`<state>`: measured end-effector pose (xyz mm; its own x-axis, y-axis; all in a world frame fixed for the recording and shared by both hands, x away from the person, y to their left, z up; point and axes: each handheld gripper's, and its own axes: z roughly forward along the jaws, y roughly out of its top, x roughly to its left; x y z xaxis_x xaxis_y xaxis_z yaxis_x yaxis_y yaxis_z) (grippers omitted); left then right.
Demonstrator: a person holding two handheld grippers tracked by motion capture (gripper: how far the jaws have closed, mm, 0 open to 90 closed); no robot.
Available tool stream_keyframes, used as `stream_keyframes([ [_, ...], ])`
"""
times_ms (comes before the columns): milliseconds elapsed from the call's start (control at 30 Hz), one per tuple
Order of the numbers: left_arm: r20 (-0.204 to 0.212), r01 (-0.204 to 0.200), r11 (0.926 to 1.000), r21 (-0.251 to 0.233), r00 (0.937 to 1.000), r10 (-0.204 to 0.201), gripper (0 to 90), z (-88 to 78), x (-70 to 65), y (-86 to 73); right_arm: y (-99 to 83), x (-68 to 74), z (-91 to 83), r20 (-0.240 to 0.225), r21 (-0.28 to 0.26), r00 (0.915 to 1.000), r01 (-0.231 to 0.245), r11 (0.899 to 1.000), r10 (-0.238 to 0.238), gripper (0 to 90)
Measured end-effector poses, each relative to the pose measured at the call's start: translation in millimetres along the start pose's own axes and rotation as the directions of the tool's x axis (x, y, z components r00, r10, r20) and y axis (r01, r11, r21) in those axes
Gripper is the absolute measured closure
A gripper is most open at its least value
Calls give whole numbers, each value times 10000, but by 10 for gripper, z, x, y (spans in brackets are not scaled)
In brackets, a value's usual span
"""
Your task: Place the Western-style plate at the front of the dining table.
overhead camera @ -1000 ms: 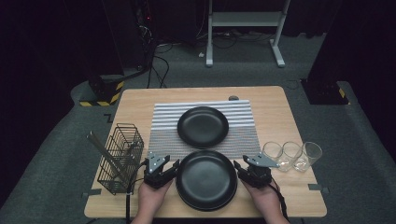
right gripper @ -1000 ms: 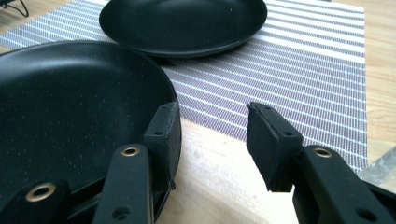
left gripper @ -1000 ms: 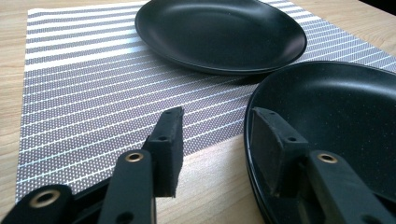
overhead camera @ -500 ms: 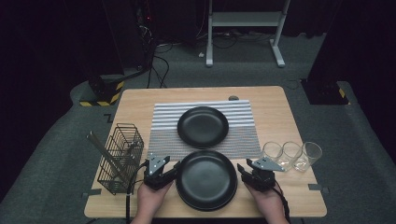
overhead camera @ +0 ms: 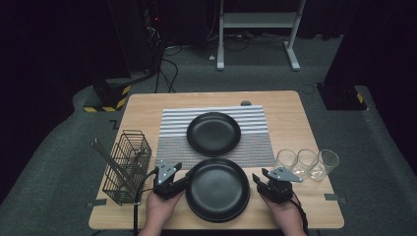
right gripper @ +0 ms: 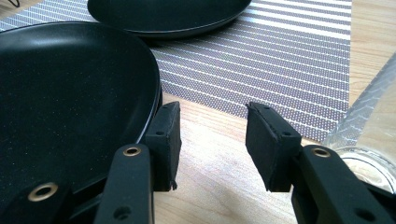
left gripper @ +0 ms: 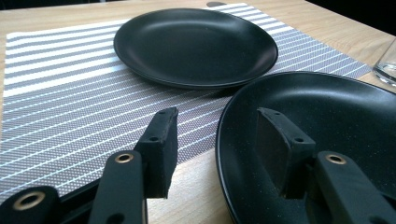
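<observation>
Here the near plate (overhead camera: pixel 217 189) is lying on the table (overhead camera: pixel 314 206) between both grippers. Left gripper (left gripper: pixel 217 140) is gaping astride its rim, one jaw inside the dish. Right gripper (right gripper: pixel 212 140) is gaping just beside the opposite rim; judging it should straddle likewise before closing.

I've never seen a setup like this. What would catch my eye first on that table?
Probably the two black plates: the far plate sits on a striped placemat, and the near plate lies at the table's front edge, partly overlapping the mat. A person's hands flank the near plate, the left gripper open astride its rim and the right gripper open beside it. A wire basket stands at the left, three clear glasses at the right.
</observation>
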<state>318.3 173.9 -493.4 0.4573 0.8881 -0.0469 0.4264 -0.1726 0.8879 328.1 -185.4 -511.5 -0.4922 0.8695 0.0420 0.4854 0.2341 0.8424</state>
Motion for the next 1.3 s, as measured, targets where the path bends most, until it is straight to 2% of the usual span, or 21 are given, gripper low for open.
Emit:
stream_keyframes([
  [100, 0, 107, 9999, -30, 9999, -107, 466, -15, 17, 23, -5, -3, 1, 20, 10, 10000, 58, 10000, -58, 554],
  [200, 202, 500, 9987, 103, 9985, -502, 478, -23, 25, 50, -12, -2, 2, 59, 16, 10000, 38, 10000, -39, 554],
  [233, 208, 521, 9986, 48, 9984, -522, 478, -27, 19, 57, -21, -1, 0, 84, 40, 10000, 29, 10000, -30, 554],
  [433, 225, 355, 9991, -214, 9991, -350, 461, -41, -32, 110, -38, -25, -40, 83, 16, 9999, -84, 10000, 84, 550],
  [700, 217, 366, 9983, -444, 9991, -357, 447, -62, -51, 160, -50, -25, -48, 133, -6, 9999, 19, 10000, -19, 550],
  [800, 181, 253, 9981, -566, 9995, -243, 437, -70, -59, 168, -61, -14, -50, 128, 17, 9999, 73, 10000, -74, 549],
  [1067, 163, 86, 9938, -1109, 9998, -68, 437, -83, -91, 206, -86, -26, -68, 166, -42, 9998, 82, 10000, -81, 545],
  [1300, 299, 91, 9932, -1160, 9995, -57, 444, -116, -120, 255, -90, -12, -35, 96, 46, 9999, 103, 9999, -103, 545],
])
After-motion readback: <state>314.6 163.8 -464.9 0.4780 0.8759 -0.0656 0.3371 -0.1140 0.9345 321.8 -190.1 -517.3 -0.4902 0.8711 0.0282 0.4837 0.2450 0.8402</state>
